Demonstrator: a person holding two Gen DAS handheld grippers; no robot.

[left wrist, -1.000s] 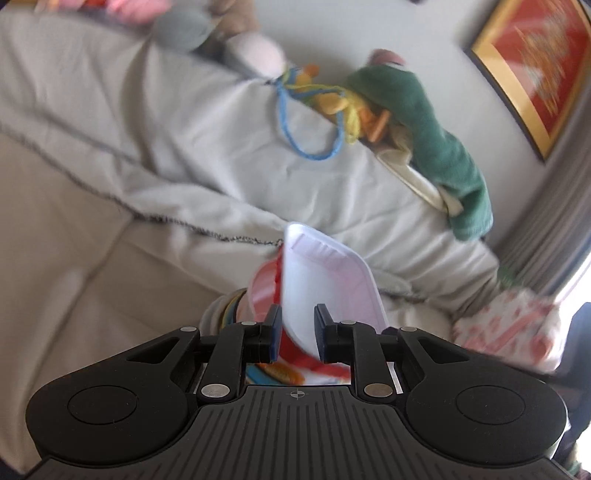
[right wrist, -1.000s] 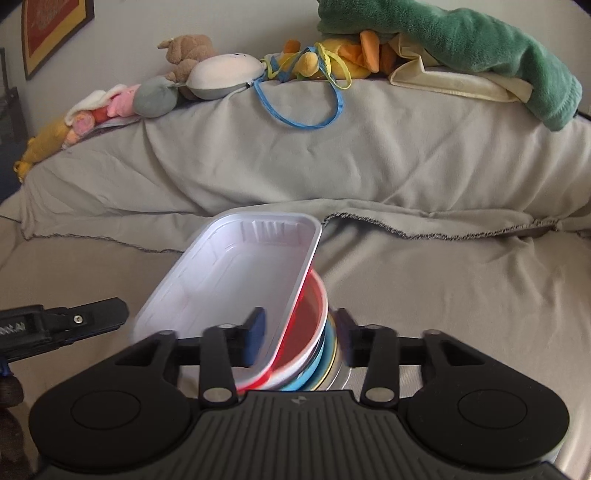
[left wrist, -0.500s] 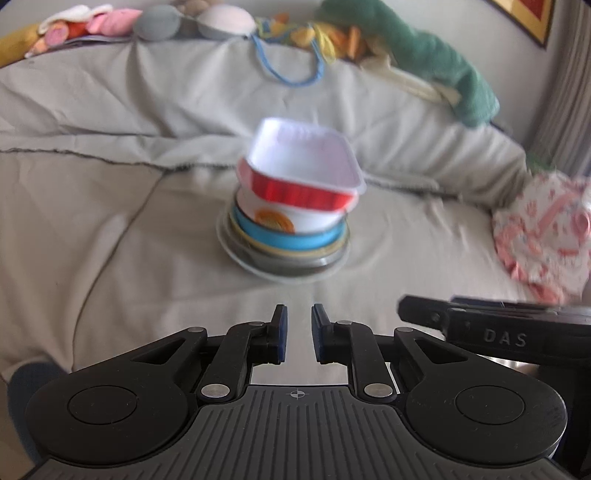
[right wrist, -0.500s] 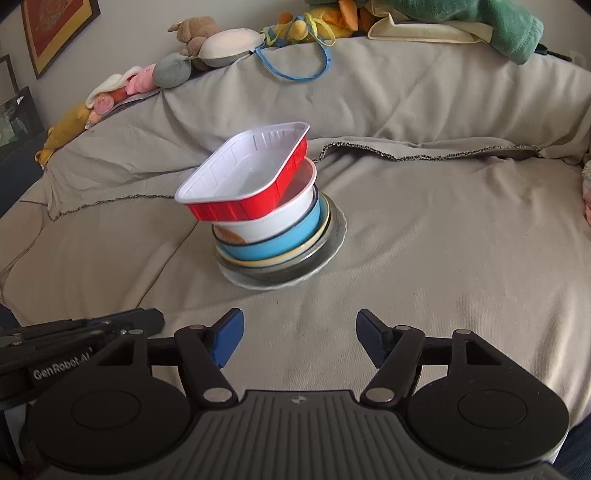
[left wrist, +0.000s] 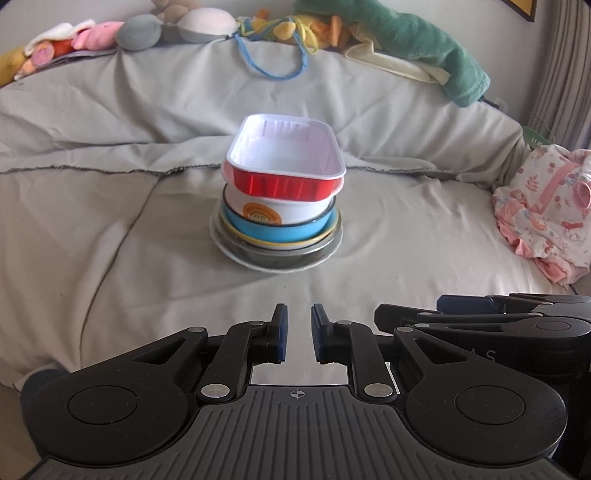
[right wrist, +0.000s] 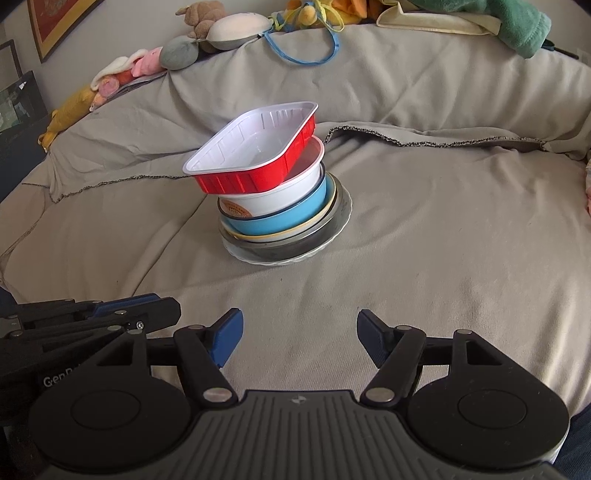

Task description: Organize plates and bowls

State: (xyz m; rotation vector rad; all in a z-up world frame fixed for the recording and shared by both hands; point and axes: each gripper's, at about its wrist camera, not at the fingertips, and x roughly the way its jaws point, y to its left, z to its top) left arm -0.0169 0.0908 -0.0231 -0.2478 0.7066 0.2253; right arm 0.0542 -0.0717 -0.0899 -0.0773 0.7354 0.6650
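A stack of dishes stands in the middle of the grey-covered sofa seat. A red tray with a white inside lies tilted on top of it. Under the tray come a white bowl, a blue bowl and a pale plate at the bottom. My left gripper is shut, holds nothing and hovers well in front of the stack. My right gripper stands open and empty, also short of the stack. Each gripper shows at the edge of the other's view.
Plush toys and a blue cord line the sofa back, with a green towel at its right end. A pink patterned cloth lies on the seat at the right. A framed picture hangs on the wall at the left.
Both grippers let go of the red tray and pulled back from the stack. The tray now rests tilted on top. The left jaws came together and the right jaws spread.
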